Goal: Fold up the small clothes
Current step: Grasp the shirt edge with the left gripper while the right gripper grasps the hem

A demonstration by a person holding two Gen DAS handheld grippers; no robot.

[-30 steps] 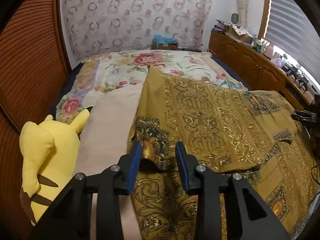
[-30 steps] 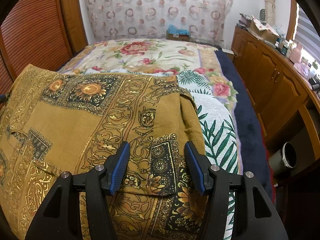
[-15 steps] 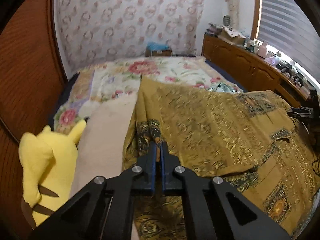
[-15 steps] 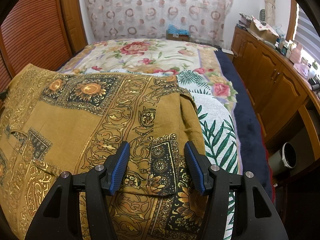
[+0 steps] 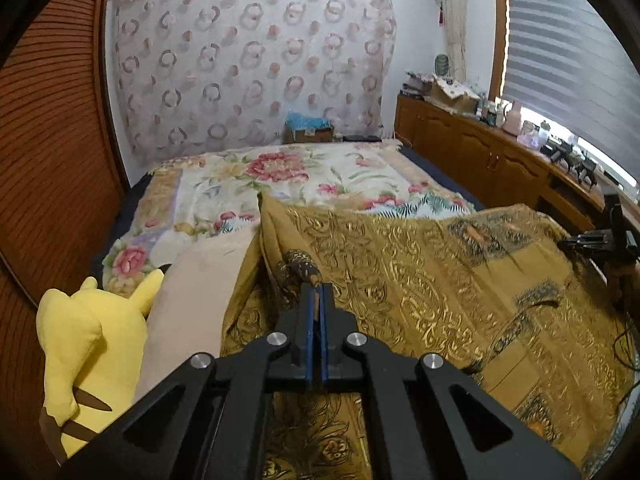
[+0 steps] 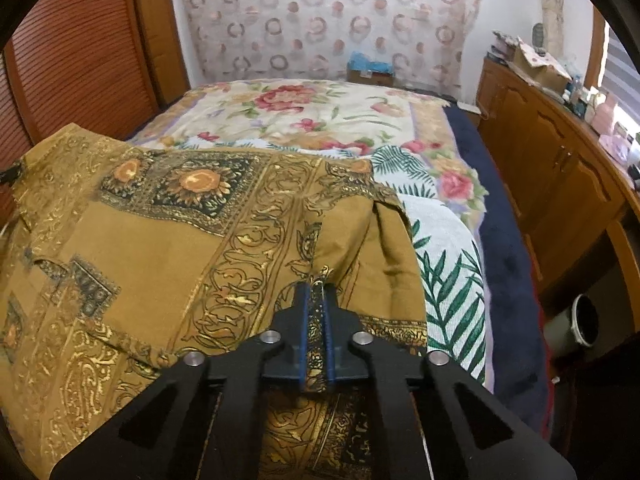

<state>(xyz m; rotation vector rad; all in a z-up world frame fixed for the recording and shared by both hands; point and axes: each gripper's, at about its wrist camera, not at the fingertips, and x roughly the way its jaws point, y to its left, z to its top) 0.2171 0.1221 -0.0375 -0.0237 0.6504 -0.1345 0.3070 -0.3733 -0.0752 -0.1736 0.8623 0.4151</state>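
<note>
A mustard-gold patterned garment [image 5: 420, 280] [image 6: 152, 256] lies spread over the near half of the bed. My left gripper [image 5: 316, 292] is shut on a bunched fold at the garment's left edge and holds it lifted off the bed. My right gripper [image 6: 316, 292] is shut on the cloth at the garment's right edge, a strip of fabric pinched between its blue pads. The right gripper also shows as a dark shape [image 5: 600, 240] at the right rim of the left wrist view.
A floral bedspread [image 5: 288, 176] [image 6: 304, 108] covers the far half of the bed. A yellow plush toy [image 5: 88, 344] and a beige pillow [image 5: 192, 292] lie at the left. A wooden cabinet [image 6: 560, 168] runs along the right, with a bin [image 6: 580, 324] on the floor.
Both grippers went from open to shut on the garment, the left one first, the right one within the last half second. The left edge of the garment has risen.
</note>
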